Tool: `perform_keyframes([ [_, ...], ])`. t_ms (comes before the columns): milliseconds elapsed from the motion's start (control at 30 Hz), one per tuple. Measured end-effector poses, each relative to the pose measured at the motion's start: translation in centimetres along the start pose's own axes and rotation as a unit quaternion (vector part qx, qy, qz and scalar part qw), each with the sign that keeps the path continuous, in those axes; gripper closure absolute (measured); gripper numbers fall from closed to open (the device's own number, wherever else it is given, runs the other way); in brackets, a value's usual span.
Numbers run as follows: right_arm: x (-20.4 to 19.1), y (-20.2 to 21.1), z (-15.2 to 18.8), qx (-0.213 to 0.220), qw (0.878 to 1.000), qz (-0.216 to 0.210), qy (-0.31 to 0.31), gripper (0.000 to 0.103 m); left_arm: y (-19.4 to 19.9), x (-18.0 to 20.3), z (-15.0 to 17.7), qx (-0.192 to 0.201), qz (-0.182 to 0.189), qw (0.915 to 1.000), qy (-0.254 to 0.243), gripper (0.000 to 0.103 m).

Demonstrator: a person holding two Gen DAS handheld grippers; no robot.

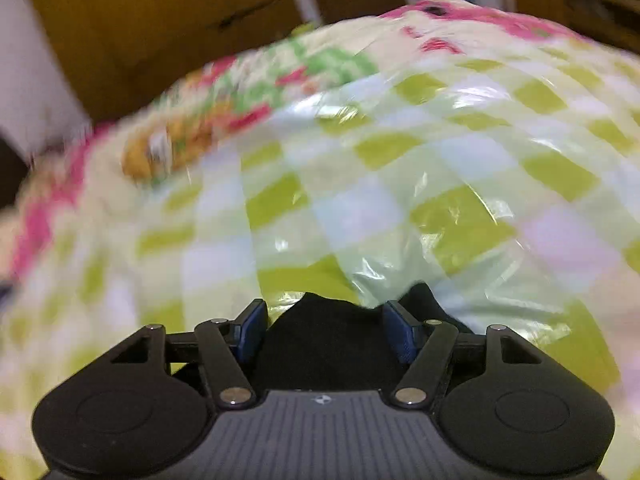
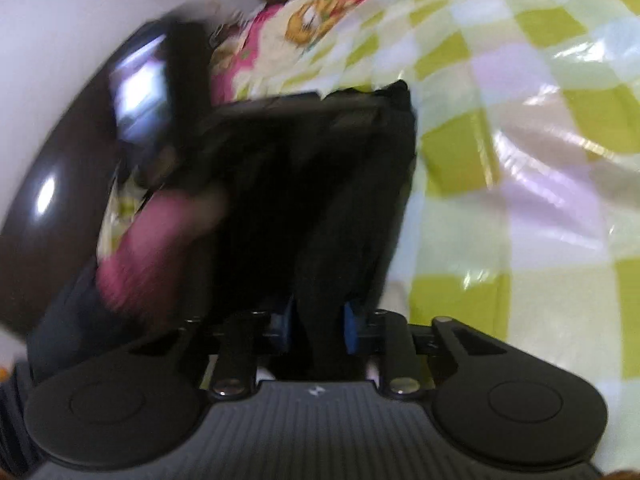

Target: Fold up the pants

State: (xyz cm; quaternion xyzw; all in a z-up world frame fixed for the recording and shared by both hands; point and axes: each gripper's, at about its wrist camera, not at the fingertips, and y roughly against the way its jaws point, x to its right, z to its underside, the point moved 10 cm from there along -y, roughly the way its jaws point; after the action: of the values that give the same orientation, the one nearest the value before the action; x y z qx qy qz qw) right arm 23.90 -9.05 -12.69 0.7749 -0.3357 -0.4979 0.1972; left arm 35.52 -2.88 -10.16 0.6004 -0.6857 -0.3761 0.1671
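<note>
Left wrist view. The left gripper (image 1: 325, 322) points across a glossy checkered sheet (image 1: 400, 168) in lime, white and pale lilac. A bunch of the black pants (image 1: 320, 344) fills the gap between the blue finger pads (image 1: 252, 328), and the fabric touches both of them, so the fingers are clenched on the cloth. Only this small hump of the garment is visible here; the rest lies below the frame. Beyond the checkered sheet lies a floral bedcover (image 1: 224, 120) in pink, green and orange, blurred. Behind it stands brown wooden furniture (image 1: 160, 28) against a white wall. A second wooden piece shows at top right, too blurred to identify.

Right wrist view. This view shows much more of the garment. The right gripper (image 2: 318, 326) is clamped on a fold of the pants (image 2: 320, 184), with blue pads (image 2: 350, 328) pressing either side. From the grip the fabric runs away from the camera in long vertical folds, ending in a straight upper edge over the checkered sheet (image 2: 520, 160). At left a blurred pink-sleeved arm (image 2: 160, 240) is touching or just beside the fabric; I cannot tell which. Above it is a dark object with a bright reflective face (image 2: 140, 88), unidentifiable through blur. A dark curved surface (image 2: 48, 208) occupies the far left.
</note>
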Motion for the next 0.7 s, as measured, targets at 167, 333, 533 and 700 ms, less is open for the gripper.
perform_keyframes([
  [167, 0.2, -0.5, -0.2, -0.009, 1.0, 0.002, -0.011, 0.08, -0.2, -0.6, 0.0, 0.011, -0.013, 0.9998, -0.002, 0.016],
  [333, -1.0, 2.5, -0.9, 0.009, 1.0, 0.017, -0.005, 0.073, 5.2, -1.9, -1.3, 0.055, -0.004, 0.9982, 0.024, 0.016],
  [533, -2.4, 7.3, 1.2, 0.046, 0.998, 0.036, 0.014, 0.069, 12.9, -4.6, 1.2, 0.085, -0.021, 0.9957, 0.03, 0.011],
  [700, -3.7, 4.2, 1.3, 0.059, 0.998, 0.019, 0.004, 0.069, 11.5, -5.8, 8.1, 0.005, -0.046, 0.9986, 0.026, 0.007],
])
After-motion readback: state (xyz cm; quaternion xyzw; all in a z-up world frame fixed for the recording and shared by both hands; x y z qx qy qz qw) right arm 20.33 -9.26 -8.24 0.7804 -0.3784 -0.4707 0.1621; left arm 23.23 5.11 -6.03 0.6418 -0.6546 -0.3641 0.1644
